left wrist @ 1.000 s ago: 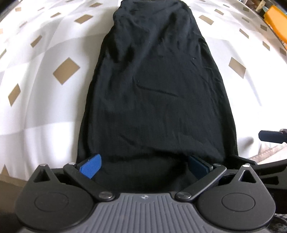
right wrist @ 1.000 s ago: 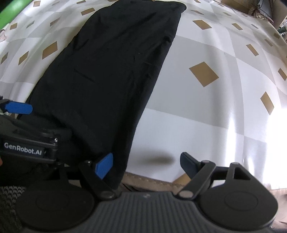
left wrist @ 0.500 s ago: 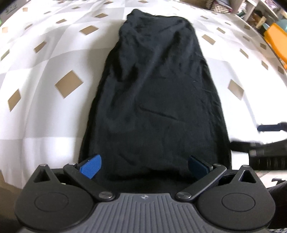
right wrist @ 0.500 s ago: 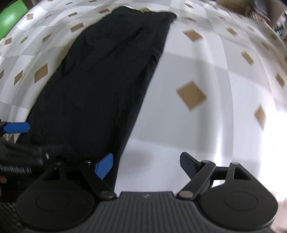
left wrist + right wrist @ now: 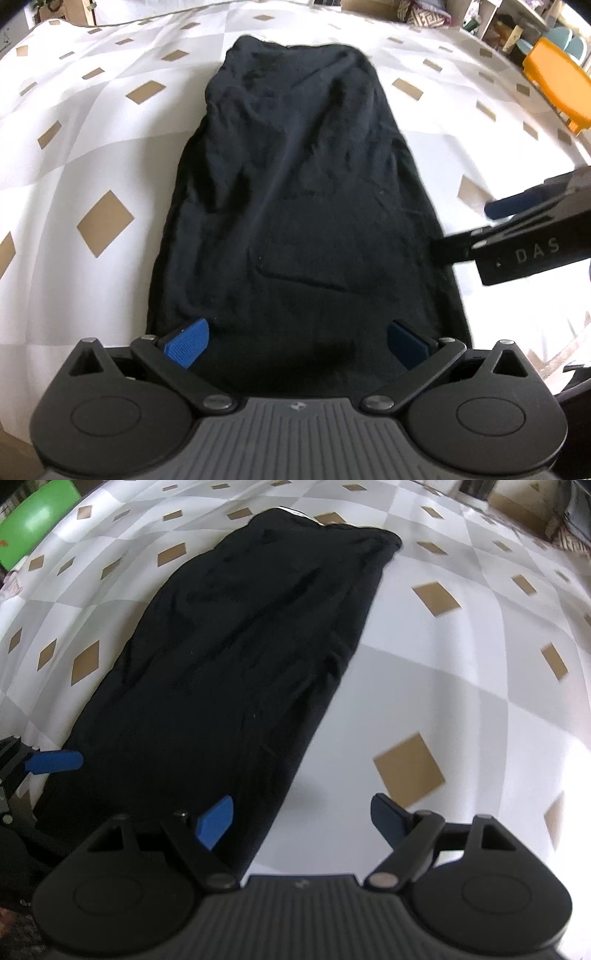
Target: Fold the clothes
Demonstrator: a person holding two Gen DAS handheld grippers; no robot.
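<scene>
Both grippers hover wide open at the near end of a long black garment.

The black garment (image 5: 295,192) lies flat and lengthwise on the white tablecloth (image 5: 92,147) with tan diamonds, folded into a narrow strip running away from both cameras, lightly creased along its length. The left gripper (image 5: 295,343) sits over the near hem, its blue fingers (image 5: 186,345) spread across almost the full width of the cloth, gripping nothing. The right gripper (image 5: 301,821) is off to the garment's right edge, jaws parted too: one blue pad over the black fabric, the other over bare tablecloth. In the left view the right gripper's arm reaches in at the garment's right edge. An orange chair (image 5: 557,81) stands beyond the table.
</scene>
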